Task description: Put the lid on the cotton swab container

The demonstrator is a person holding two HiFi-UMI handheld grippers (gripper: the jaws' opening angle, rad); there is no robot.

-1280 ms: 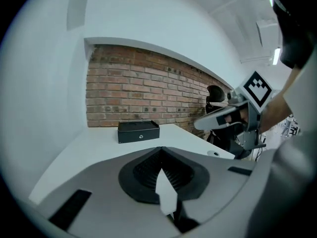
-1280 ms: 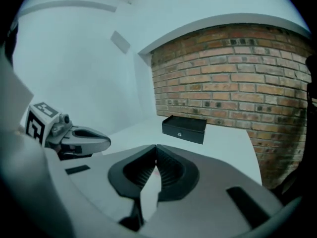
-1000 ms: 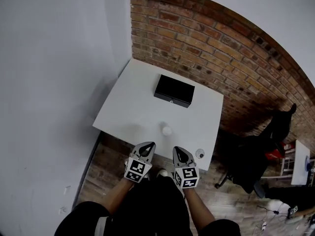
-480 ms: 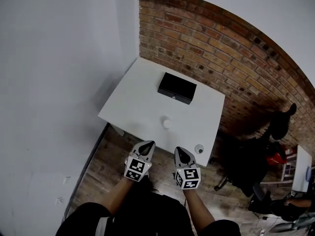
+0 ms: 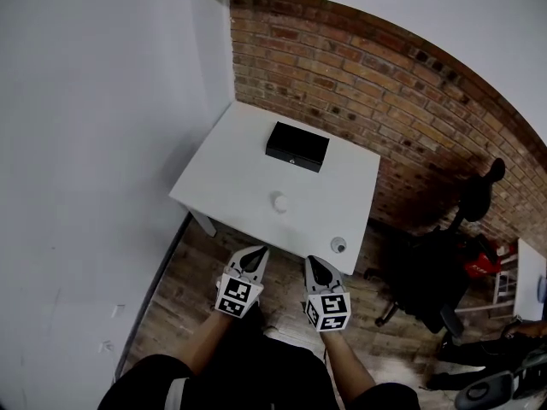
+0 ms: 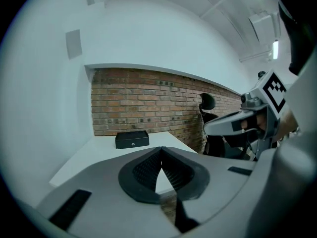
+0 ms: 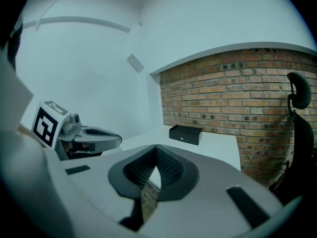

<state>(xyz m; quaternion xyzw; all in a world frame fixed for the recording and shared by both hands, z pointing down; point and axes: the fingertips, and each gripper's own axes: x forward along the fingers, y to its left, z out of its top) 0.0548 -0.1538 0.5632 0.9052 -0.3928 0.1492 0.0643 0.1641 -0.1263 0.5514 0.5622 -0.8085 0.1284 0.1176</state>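
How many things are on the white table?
3. A black box at the back, a small white round thing in the middle, and a small round piece by the near right corner. Nothing looks hidden.

The person wears black: short sleeves (image 5: 141, 376) at the lower left and lower right of the head view, with a black garment (image 5: 265, 367) between them. The 2 hand-held tools, left gripper (image 5: 255, 252) and right gripper (image 5: 313, 261), are light grey with dark tapering tips. Each bears a cube (image 5: 238, 295) of black-and-white square markers. In the gripper views, black ribbed pads (image 6: 146, 170) sit in smooth grey shells (image 6: 99, 197) with black slots (image 6: 69, 209).
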